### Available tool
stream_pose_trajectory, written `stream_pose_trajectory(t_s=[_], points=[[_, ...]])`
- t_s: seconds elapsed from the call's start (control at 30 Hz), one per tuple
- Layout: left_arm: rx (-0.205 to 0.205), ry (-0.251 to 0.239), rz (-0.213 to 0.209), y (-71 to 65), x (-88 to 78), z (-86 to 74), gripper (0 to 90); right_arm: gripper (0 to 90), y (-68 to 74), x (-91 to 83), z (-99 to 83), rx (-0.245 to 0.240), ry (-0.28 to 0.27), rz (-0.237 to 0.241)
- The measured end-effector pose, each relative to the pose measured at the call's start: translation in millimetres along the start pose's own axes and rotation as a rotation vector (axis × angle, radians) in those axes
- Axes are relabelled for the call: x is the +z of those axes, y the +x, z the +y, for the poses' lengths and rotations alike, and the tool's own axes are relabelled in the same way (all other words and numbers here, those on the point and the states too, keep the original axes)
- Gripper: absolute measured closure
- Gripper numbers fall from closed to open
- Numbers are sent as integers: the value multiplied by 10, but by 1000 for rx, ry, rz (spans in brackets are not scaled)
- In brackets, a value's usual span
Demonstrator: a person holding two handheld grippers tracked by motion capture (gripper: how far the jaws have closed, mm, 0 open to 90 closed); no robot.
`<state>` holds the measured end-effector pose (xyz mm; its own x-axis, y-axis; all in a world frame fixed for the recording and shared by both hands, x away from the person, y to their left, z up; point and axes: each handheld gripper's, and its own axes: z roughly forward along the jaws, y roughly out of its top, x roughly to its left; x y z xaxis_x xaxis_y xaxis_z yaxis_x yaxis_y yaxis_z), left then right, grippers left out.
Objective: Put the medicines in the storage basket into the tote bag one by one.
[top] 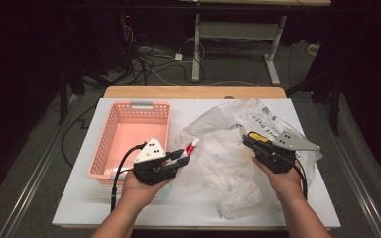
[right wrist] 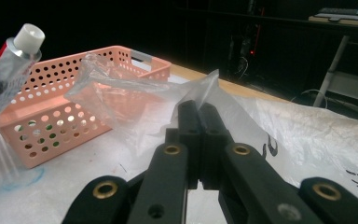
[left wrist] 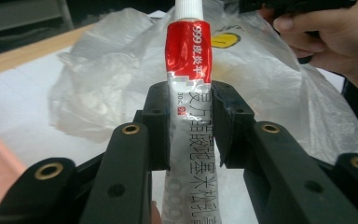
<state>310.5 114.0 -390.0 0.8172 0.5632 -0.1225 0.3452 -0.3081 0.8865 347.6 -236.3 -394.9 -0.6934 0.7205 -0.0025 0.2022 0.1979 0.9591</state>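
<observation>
Left tongs (left wrist: 189, 116) clamp tube (left wrist: 189, 70) mid-length, cap pointing away along jaws; right tongs (right wrist: 199, 116) pinch plastic bag (right wrist: 135, 98).

On the table (top: 79, 198) before you, the basket (top: 110, 144) sits to the left and the bag (top: 223, 148) is spread to its right, reaching the table's right side. Your left gripper (top: 178, 157) is between them, just beside the basket's right wall, with the tube (top: 192, 147) in its jaws pointing at the bag. Your right gripper (top: 248, 140) is over the bag, pinching a fold of it.
</observation>
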Motion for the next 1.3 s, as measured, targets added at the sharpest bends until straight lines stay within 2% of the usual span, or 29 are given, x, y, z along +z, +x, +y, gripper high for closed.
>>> stream_pose_trajectory(t_s=[0.3, 0.5, 0.67, 0.9, 1.1, 1.3], points=[[30, 31, -6, -103, 264, 35, 678, 900, 11, 8, -5, 0, 0, 5], [24, 53, -14, -122, 467, 32, 679, 900, 20, 17, -11, -2, 2, 6], [38, 63, -14, -178, 593, 54, 678, 900, 28, 16, -10, -2, -1, 6], [34, 95, 1, -175, 788, 64, 679, 900, 36, -5, 2, -10, -11, 11], [54, 114, 11, -203, 926, 74, 679, 900, 40, -16, 17, 1, -20, 15], [55, 130, 31, -188, 1059, 69, 679, 900, 39, -19, 21, -5, -23, 13]])
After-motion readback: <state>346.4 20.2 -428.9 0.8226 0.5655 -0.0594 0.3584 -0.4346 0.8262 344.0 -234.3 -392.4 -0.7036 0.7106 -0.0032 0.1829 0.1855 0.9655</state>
